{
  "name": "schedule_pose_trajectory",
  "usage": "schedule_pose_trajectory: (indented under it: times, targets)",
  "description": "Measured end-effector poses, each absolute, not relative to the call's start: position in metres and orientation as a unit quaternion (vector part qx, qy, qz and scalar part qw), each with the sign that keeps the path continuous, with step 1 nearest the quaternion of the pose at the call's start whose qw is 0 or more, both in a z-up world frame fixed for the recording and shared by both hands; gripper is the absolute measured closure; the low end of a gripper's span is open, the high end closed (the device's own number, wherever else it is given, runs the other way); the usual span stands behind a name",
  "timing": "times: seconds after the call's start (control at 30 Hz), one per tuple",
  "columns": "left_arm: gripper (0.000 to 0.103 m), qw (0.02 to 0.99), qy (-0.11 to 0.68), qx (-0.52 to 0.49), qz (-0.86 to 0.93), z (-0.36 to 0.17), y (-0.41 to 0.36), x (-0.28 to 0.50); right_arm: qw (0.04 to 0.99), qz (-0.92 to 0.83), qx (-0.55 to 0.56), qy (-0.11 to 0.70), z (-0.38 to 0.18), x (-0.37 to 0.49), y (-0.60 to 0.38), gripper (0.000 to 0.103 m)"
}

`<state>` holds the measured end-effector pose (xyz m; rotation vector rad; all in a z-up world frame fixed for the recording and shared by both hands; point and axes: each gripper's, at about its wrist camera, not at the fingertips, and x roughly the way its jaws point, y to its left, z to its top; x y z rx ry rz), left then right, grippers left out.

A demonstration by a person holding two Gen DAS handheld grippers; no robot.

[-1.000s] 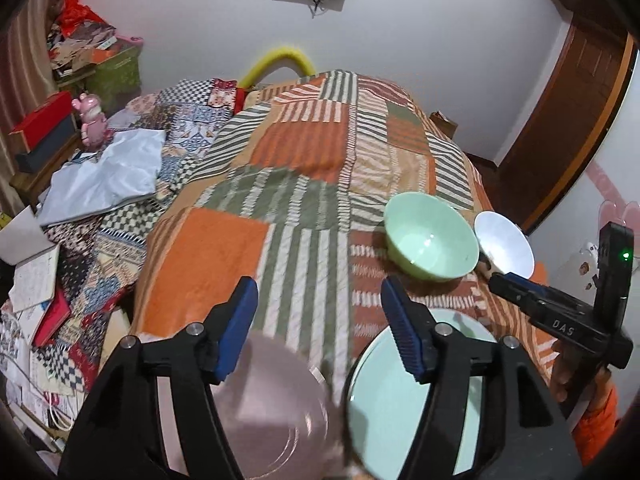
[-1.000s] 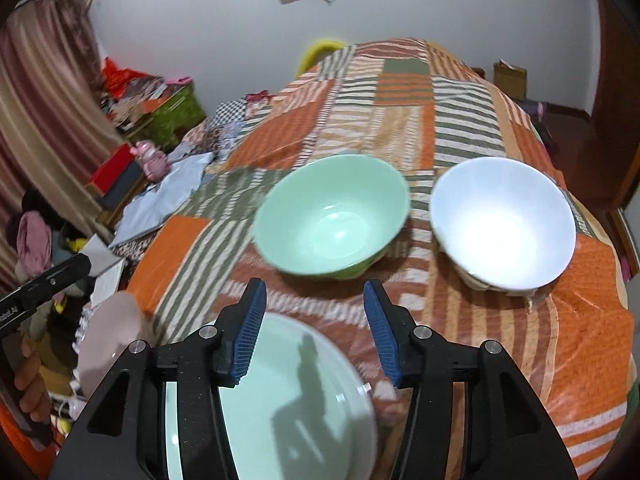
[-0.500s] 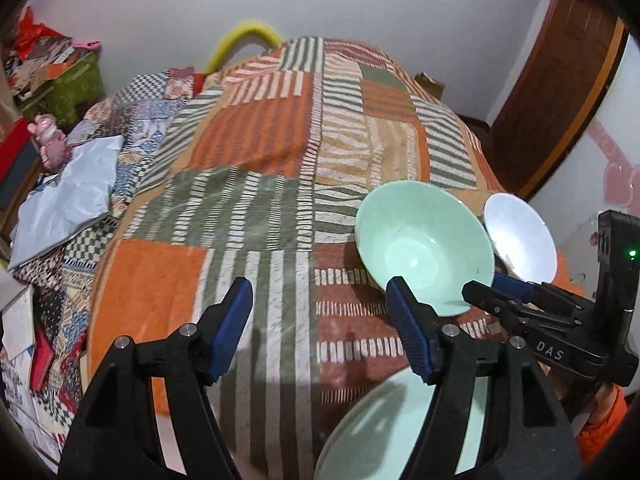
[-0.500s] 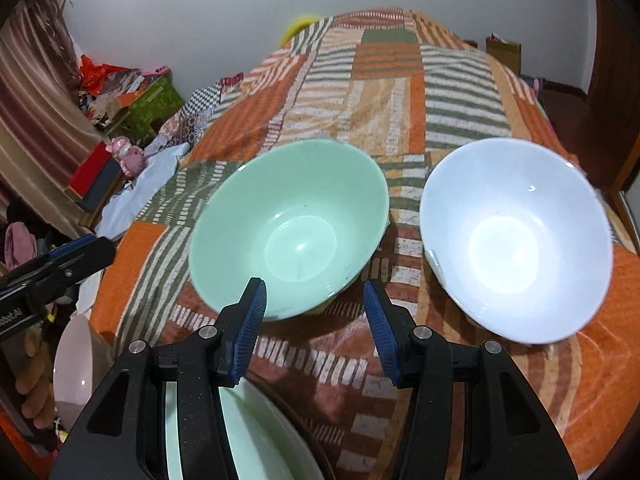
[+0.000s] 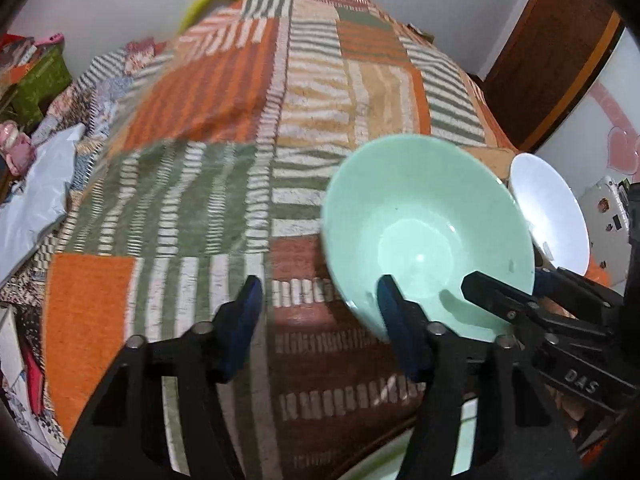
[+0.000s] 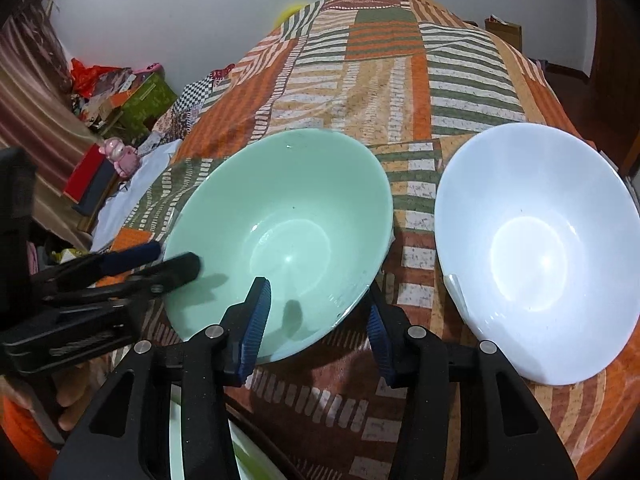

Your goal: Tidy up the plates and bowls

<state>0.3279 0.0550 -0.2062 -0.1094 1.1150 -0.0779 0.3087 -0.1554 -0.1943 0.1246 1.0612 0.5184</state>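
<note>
Mint-green and glossy, the green bowl (image 6: 280, 236) sits on the patchwork bedspread (image 6: 384, 80) near the bed's near edge, with the white bowl (image 6: 536, 248) just beside it toward the bed's right edge; whether their rims touch I cannot tell. Below both, at the very near edge, a pale green plate (image 5: 460, 432) shows only as a sliver.

Both tools straddle the green bowl's rim from opposite sides. The right hand-held gripper (image 6: 316, 320) has one blue pad inside the bowl and the other outside its near wall, its jaws closing, though the pads do not yet press the rim. The left hand-held gripper (image 5: 320, 316) comes in at the bowl's left side: its right pad lies over the rim inside the bowl, its left pad over the bedspread, jaws closing too and not yet gripping. In the right wrist view the left tool's finger tips reach the bowl's left rim, one inside and one outside.

Past the bed's left edge lie a pink toy (image 6: 120, 156) and a green box (image 6: 148, 100).
</note>
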Motion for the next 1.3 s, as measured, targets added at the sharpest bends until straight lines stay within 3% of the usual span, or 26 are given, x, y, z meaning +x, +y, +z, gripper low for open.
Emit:
schedule_pose_trajectory:
  times: [0.23,0.6,1.03,1.2,1.3]
  targets:
    - [0.084,0.838,0.541,-0.057,-0.052,-0.214,0.05,0.33,0.822,0.264,0.041,0.502,-0.195,0.311,-0.147,0.069]
    - [0.084,0.832,0.553,-0.049,-0.015,-0.203,0.068,0.296,0.789,0.317,0.028,0.525,-0.197,0.298,-0.123,0.066]
    - [0.083,0.836,0.546,-0.053,-0.014,-0.206,0.068,0.296,0.819,0.279,0.015,0.502,-0.196,0.315,-0.128,0.066]
    - [0.083,0.838,0.543,-0.051,-0.016,-0.209,0.068,0.299,0.808,0.293,0.027,0.511,-0.199,0.318,-0.127,0.083]
    - [0.083,0.841,0.538,-0.049,-0.016,-0.207,0.067,0.298,0.812,0.288,0.014,0.507,-0.197,0.314,-0.124,0.083]
